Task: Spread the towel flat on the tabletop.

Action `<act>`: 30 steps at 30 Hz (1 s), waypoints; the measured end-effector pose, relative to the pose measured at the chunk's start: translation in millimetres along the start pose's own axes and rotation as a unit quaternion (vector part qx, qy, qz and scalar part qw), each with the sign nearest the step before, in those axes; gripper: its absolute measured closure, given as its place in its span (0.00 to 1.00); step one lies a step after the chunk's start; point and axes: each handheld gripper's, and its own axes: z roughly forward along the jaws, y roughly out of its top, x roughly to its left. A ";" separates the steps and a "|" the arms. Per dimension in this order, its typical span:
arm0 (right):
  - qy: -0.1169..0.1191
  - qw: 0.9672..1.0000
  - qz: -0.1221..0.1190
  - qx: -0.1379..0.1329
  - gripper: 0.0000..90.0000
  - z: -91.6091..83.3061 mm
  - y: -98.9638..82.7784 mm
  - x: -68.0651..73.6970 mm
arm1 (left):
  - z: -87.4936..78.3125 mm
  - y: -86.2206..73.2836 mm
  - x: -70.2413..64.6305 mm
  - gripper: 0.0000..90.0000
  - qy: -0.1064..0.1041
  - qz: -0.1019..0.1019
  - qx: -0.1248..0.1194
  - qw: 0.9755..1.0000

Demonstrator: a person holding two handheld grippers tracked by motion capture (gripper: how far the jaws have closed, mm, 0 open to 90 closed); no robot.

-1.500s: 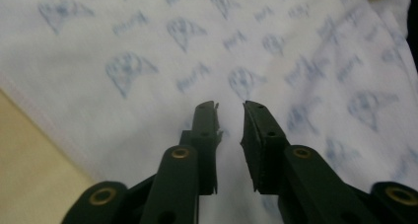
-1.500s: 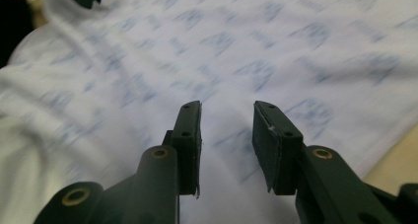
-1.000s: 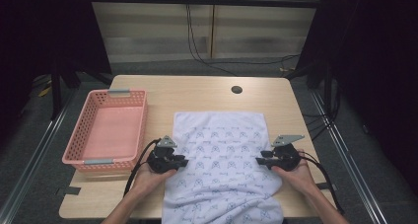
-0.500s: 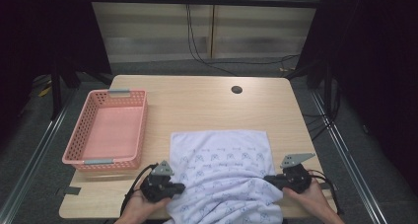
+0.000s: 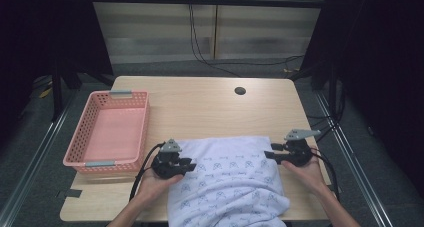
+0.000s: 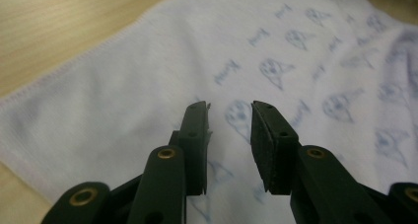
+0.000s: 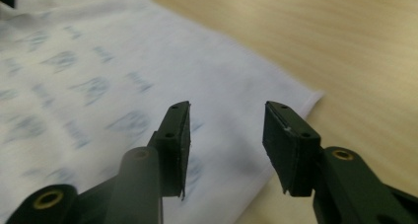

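Since the earlier frame we saw towel (image 5: 227, 179) folded nearer | left gripper (image 5: 189, 166), right gripper (image 5: 269, 154) jaws just opened, released, empty, above towel's side edges | blue print unreadable | pink basket (image 5: 107, 132) unmoved.

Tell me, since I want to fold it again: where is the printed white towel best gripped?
Probably the two far corners of the towel, one per gripper, each pinched from its outer side. That far edge lies flat and straight on the table, while the near end is bunched over the table's edge.
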 end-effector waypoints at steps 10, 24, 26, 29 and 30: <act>-0.024 0.999 0.020 0.024 0.47 46.7 11.1 -35.7 | 8.7 5.4 20.8 0.70 0.040 -0.025 -0.014 0.999; 0.022 0.999 0.019 0.014 0.94 33.9 10.1 -26.3 | 11.2 2.5 25.4 0.62 0.042 -0.039 -0.010 0.998; 0.027 0.999 0.025 0.009 0.94 27.3 7.3 -29.2 | 13.1 5.3 27.8 0.60 0.050 -0.033 -0.008 0.998; 0.020 0.999 0.029 0.008 0.94 19.0 0.9 -33.5 | 17.8 9.2 34.6 0.57 0.059 -0.038 -0.007 0.997; 0.020 0.999 0.031 0.007 0.94 16.6 -1.9 -35.6 | 19.0 10.9 37.2 0.55 0.062 -0.036 -0.001 0.997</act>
